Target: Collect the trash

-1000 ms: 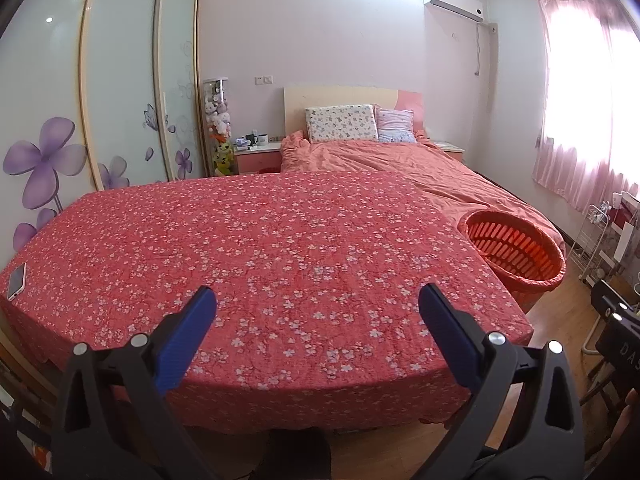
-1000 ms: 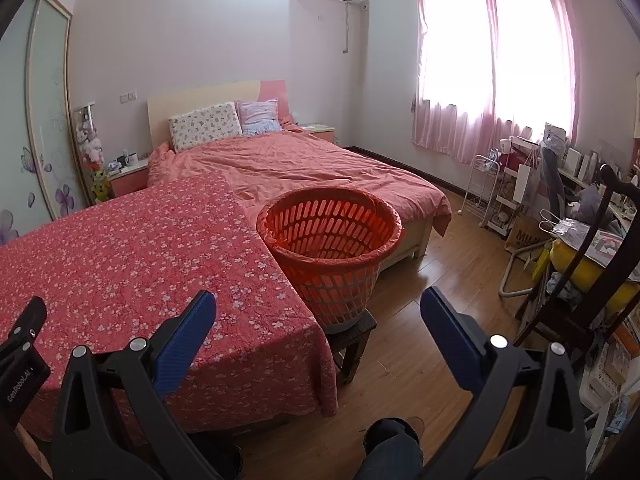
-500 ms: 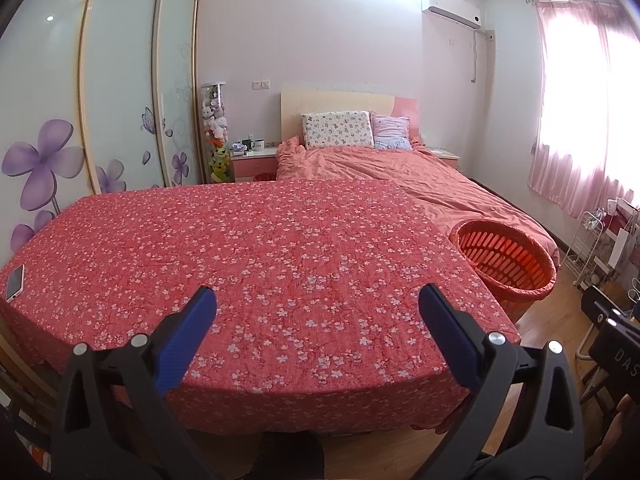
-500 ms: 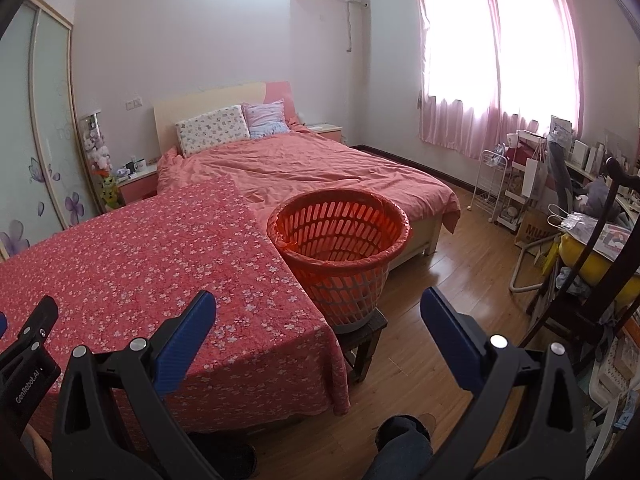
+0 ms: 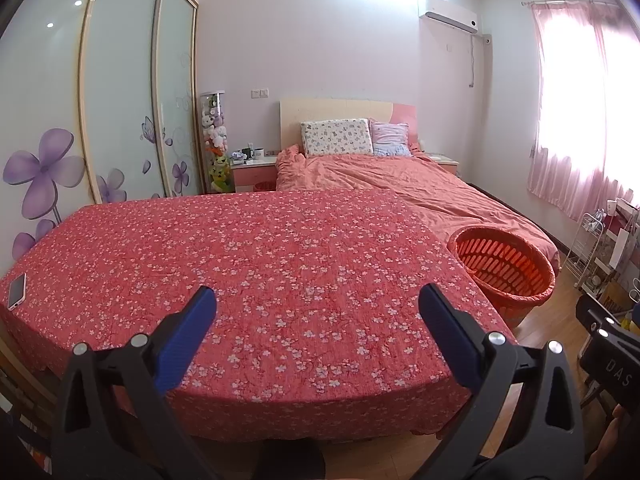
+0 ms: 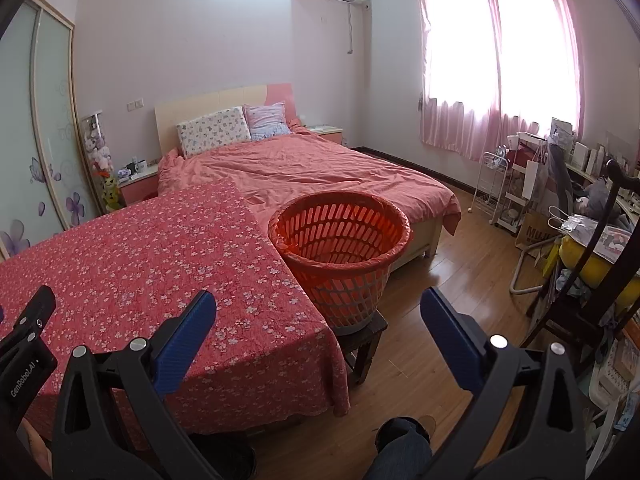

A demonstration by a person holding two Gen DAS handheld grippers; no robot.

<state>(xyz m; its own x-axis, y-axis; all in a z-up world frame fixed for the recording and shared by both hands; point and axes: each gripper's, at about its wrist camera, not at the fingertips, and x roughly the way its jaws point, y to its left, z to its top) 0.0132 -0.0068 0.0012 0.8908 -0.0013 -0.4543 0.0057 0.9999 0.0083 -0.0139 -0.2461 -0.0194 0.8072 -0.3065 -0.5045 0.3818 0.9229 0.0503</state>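
Observation:
An orange slatted basket [image 6: 340,248] stands on a small dark stool [image 6: 366,340] at the right end of a table under a red floral cloth [image 5: 260,272]; the basket [image 5: 506,268] shows at the right in the left wrist view too. No trash shows on the cloth. My left gripper [image 5: 318,310] hangs open over the table's near edge with nothing between its blue pads. My right gripper [image 6: 318,312] is open too, near the table's right corner and short of the basket. The left gripper's body [image 6: 24,348] shows at the left edge of the right wrist view.
A phone [image 5: 17,291] lies on the cloth's far left edge. A bed [image 6: 320,172] with an orange cover stands behind the table and basket. A wardrobe [image 5: 120,100] lines the left wall. Cluttered chairs and shelves [image 6: 580,240] fill the right side. A person's shoe [image 6: 404,436] rests on the wooden floor.
Both views have drawn back and tilted up slightly; the table and basket sit a little lower and farther in frame. Both grippers stay open and empty.

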